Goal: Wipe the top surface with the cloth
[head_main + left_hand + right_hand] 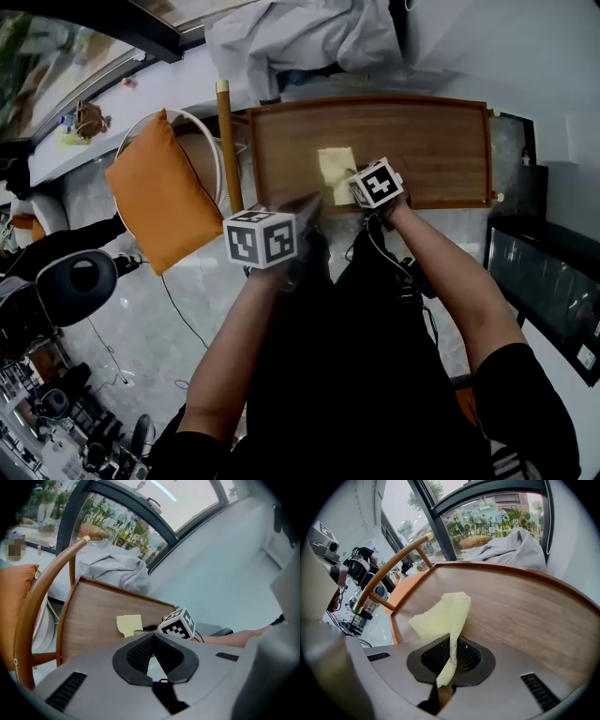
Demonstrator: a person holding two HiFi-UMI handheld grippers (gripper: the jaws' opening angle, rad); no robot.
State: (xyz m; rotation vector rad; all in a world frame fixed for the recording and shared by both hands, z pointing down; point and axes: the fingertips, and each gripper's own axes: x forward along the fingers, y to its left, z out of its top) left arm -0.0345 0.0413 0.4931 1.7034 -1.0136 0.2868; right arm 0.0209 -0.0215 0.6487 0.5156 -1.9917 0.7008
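A pale yellow cloth (335, 170) lies on the wooden table top (431, 141), which has a raised rim. My right gripper (345, 191) is shut on the cloth's near edge. In the right gripper view the cloth (443, 615) rises from between the closed jaws of that gripper (451, 638) and drapes forward onto the wood (525, 616). My left gripper (305, 212) hovers at the table's near edge, left of the right one. Its jaws (152, 637) meet at the tips with nothing between them. From there the cloth (129, 623) and the right gripper's marker cube (178, 624) show ahead.
A wooden chair (225, 141) with an orange cushion (155, 195) stands left of the table. Grey fabric (300, 33) is heaped behind the table's far rim. A dark glass-fronted unit (539, 291) stands at the right. Cables trail over the tiled floor (178, 309).
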